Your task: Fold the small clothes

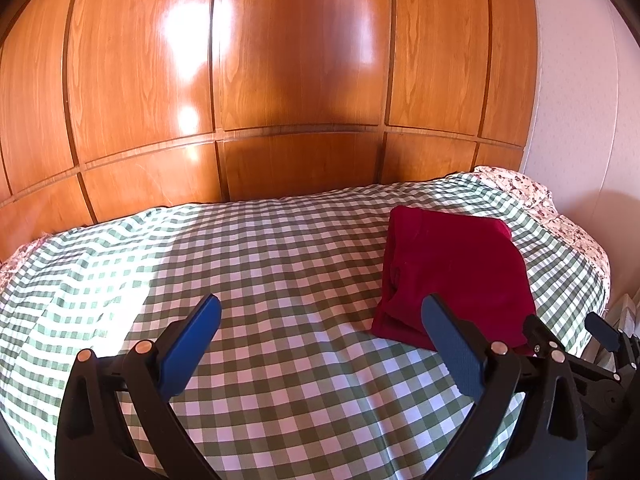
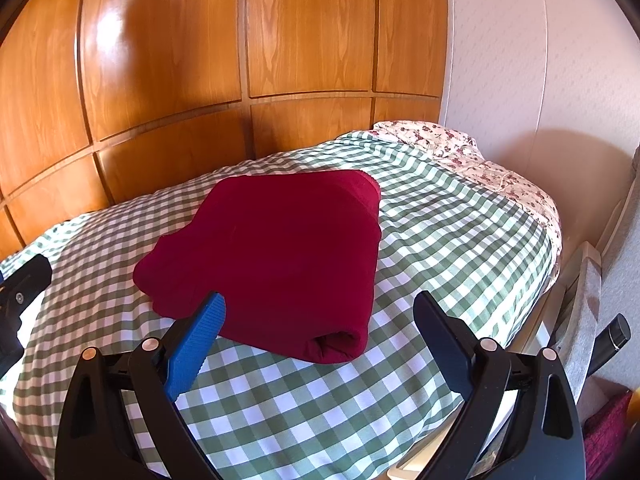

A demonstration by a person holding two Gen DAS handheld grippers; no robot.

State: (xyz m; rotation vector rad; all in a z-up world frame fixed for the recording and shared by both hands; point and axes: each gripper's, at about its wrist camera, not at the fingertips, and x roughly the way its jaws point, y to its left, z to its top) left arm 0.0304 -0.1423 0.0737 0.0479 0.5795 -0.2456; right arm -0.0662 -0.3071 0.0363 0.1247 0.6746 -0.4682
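Glossy wooden panelling (image 1: 300, 60) is backing a bed draped in green checked cloth (image 1: 260, 260), where a folded dark red garment (image 2: 280, 252) is lying. Left gripper (image 1: 322, 312) and right gripper (image 2: 320, 308) are being held wide apart, gripping nothing.

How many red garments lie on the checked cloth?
1: a folded red garment on the checked cloth, ahead of the open right gripper and right of the open left gripper. None visibly hidden.

Glossy wooden wall panels (image 1: 280, 60) fill the upper frame, with bright glare patches at upper left. Below lies a bed under a green-checked cover (image 1: 280, 264); a pale textured wall (image 2: 520, 60) stands at right.
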